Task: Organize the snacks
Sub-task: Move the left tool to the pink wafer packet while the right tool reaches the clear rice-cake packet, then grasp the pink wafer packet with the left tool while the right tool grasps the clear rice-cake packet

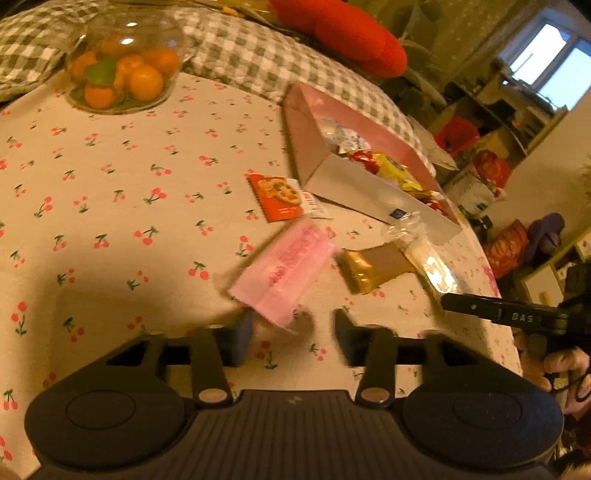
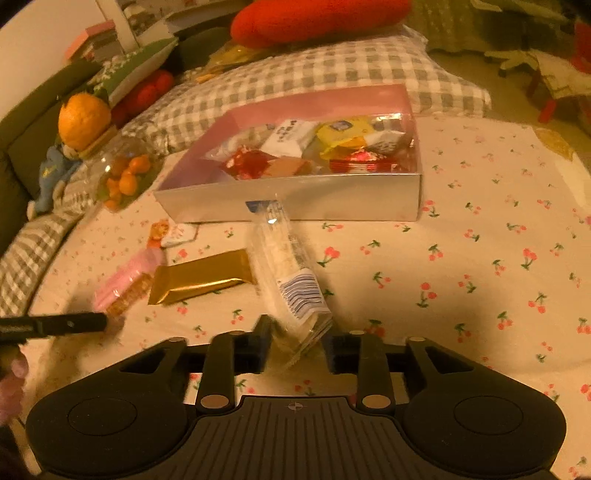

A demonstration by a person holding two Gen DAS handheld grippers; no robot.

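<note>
A shallow box [image 1: 354, 188] [image 2: 295, 195] with pink inner walls holds several wrapped snacks. In front of it on the cherry-print cloth lie an orange packet [image 1: 277, 197], a pink packet [image 1: 286, 269] [image 2: 122, 277], a gold bar [image 1: 373, 266] [image 2: 203, 277] and a clear packet with a barcode [image 2: 288, 273] [image 1: 428, 254]. My left gripper [image 1: 293, 332] is open, its fingers either side of the pink packet's near corner. My right gripper [image 2: 297, 349] is open around the clear packet's near end.
A glass bowl of oranges [image 1: 122, 74] [image 2: 125, 177] stands at the far left. Checked cushions [image 1: 251, 55] and a red cushion [image 1: 351, 33] lie behind the box. The table edge [image 1: 495, 280] drops off at the right in the left wrist view.
</note>
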